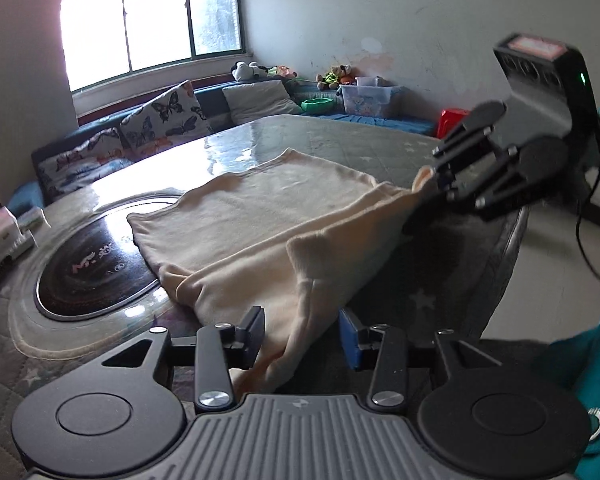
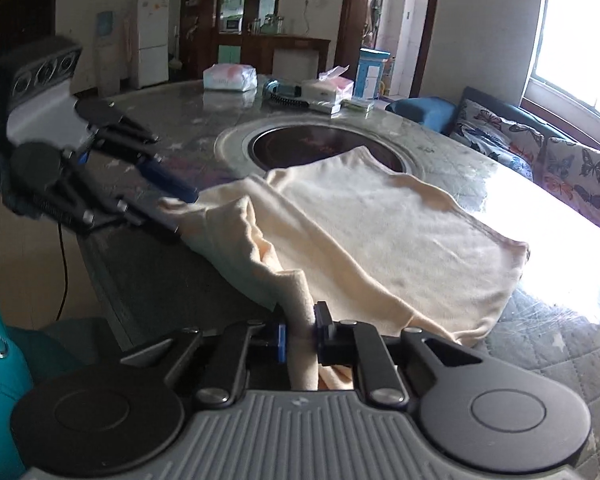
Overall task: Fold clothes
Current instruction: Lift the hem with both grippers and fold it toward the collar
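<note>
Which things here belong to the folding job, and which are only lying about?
Belonging to the job:
- cream knitted cloth garment
- right gripper, fingers shut on the garment
- left gripper, fingers apart around the garment

Only lying about:
- white plastic tissue pack
- butterfly-print cushions
- clear plastic storage box
- soft toys
</note>
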A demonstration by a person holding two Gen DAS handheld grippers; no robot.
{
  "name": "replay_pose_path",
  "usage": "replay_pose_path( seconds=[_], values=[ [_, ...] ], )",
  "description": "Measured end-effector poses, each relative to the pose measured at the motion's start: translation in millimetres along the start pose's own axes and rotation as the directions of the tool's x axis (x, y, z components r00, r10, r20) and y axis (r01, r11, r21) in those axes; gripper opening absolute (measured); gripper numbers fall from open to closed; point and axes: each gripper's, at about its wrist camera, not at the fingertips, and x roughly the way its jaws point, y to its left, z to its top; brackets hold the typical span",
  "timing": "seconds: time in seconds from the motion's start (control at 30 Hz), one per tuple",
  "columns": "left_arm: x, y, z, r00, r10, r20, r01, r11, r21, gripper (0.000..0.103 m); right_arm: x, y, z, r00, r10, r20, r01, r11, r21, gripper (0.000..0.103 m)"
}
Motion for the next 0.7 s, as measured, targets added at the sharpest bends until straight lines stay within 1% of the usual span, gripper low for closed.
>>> replay_pose_path(
  seconds=[0.07,0.17,0.2,0.23,0.27,0.33,0.43,0.5,0.6,0.7],
  values=[
    [2.7,-7.5,-4.5,0.999,0.038,-0.006,-0.037,0.996,0.082,0.044,-1.1,0.1,1.7,1.000,-0.006,0.007,0.006,1.000,0.006,0.012],
    [5.4,-17.3,-10.7,0.997,0.079,0.000,-0.078,0.979,0.188,0.042,-4.1,0.3,2.4,1.000,-0.012,0.020,0.012,1.000,0.014,0.011],
    [6.0,-19.8,-12.3,0.996,0.088,0.005,-0.087,0.972,0.216,0.039,-5.6,1.0,2.6,1.000,-0.017,0.025,0.017,1.000,0.014,0.011],
    [6.3,-20.8,-12.7,0.996,0.094,0.008,-0.093,0.970,0.225,0.025,-6.9,1.5,2.6,0.999,-0.021,0.031,0.020,1.000,0.012,0.011],
    [6.6,-21.1,-12.7,0.995,0.098,0.009,-0.098,0.969,0.226,0.016,-8.3,1.9,2.7,0.999,-0.024,0.037,0.024,1.000,0.011,0.011],
    [3.0,-19.1,-12.0,0.996,0.091,0.027,-0.094,0.974,0.206,0.012,-11.9,2.4,3.4,0.998,-0.029,0.050,0.029,1.000,0.011,0.011],
    [-8.8,-18.3,-8.0,0.996,0.074,0.057,-0.083,0.981,0.174,0.011,-18.4,4.2,4.7,0.997,-0.036,0.065,0.036,0.999,0.007,0.010],
    [-20.1,-20.9,-5.2,0.995,0.075,0.070,-0.086,0.982,0.168,0.010,-28.6,5.8,6.0,0.997,-0.022,0.079,0.022,1.000,0.003,0.010],
    [-40.7,-26.6,-2.5,0.996,0.046,0.079,-0.058,0.986,0.154,0.010,-46.2,10.4,7.4,0.996,0.005,0.089,-0.004,1.000,-0.012,0.010],
    [-64.0,-32.1,-0.5,0.996,0.005,0.084,-0.015,0.993,0.121,0.010,-67.0,19.3,8.2,0.995,0.033,0.094,-0.031,0.999,-0.027,0.010]
  ],
)
